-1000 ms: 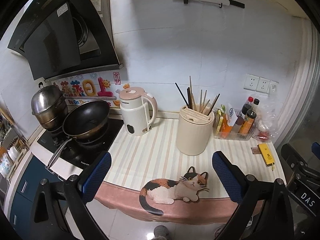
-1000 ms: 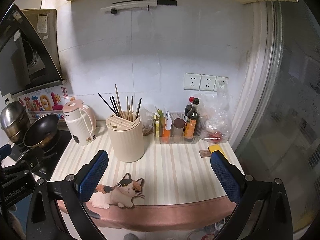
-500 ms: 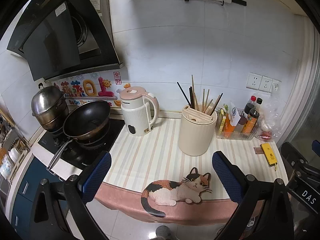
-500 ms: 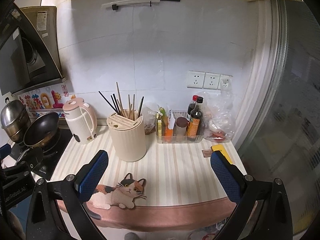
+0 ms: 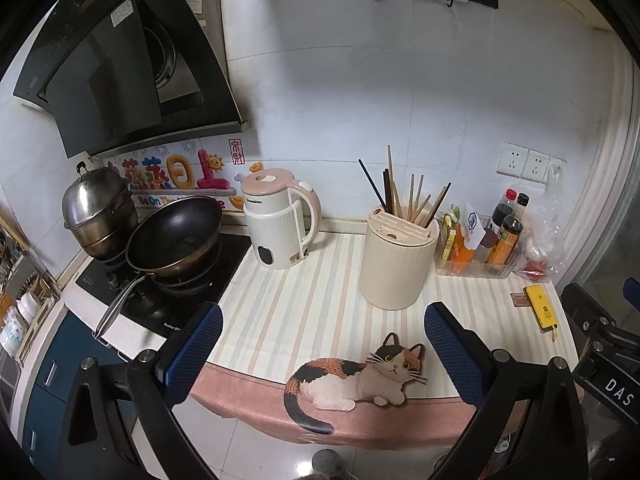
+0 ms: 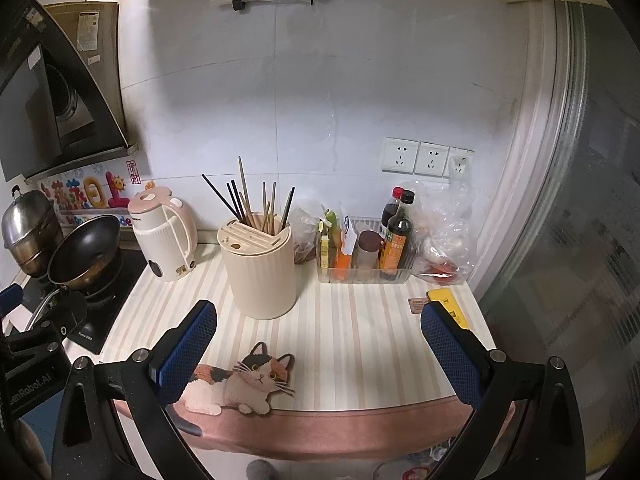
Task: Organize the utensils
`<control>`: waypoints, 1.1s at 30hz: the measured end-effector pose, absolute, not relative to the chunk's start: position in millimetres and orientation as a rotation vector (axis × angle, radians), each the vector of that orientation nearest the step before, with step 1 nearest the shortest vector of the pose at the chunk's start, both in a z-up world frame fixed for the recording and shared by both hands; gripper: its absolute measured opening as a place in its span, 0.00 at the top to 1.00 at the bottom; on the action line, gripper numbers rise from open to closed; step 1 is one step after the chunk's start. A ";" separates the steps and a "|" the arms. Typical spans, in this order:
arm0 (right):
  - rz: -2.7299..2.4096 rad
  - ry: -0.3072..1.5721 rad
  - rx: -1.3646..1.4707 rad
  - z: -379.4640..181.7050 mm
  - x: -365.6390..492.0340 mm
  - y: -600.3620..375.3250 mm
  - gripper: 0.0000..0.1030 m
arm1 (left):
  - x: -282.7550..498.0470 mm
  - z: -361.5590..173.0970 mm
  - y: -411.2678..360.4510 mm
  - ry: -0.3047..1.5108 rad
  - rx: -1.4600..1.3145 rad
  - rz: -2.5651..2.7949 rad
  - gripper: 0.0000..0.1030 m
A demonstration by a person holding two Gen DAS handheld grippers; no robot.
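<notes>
Left wrist view: the left gripper is spread wide and empty above the counter's front edge. The cream utensil holder stands on the striped counter mat, chopsticks upright in it, between the electric kettle and the condiment tray.

Right wrist view: the right gripper is likewise wide and empty. The utensil holder stands beyond its left finger; the yellow device lies just behind its right fingertip.

Cream ribbed holder, pink-striped mat, blue-padded tools.
</notes>
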State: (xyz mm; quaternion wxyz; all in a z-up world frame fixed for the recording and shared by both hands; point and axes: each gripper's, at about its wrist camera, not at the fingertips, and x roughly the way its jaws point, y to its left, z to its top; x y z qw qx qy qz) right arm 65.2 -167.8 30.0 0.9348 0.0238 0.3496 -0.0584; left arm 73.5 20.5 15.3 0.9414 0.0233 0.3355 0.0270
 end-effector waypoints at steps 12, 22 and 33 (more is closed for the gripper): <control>-0.120 0.715 0.048 27.1 65.8 -166.4 0.00 | 72.8 15.3 19.8 0.685 0.044 0.059 0.00; -0.120 0.714 0.046 26.2 66.5 -167.0 0.00 | 71.5 14.5 20.4 0.683 0.047 0.055 0.00; -0.124 0.712 0.048 26.8 66.6 -170.6 0.00 | 72.7 13.8 15.9 0.687 0.053 0.042 0.00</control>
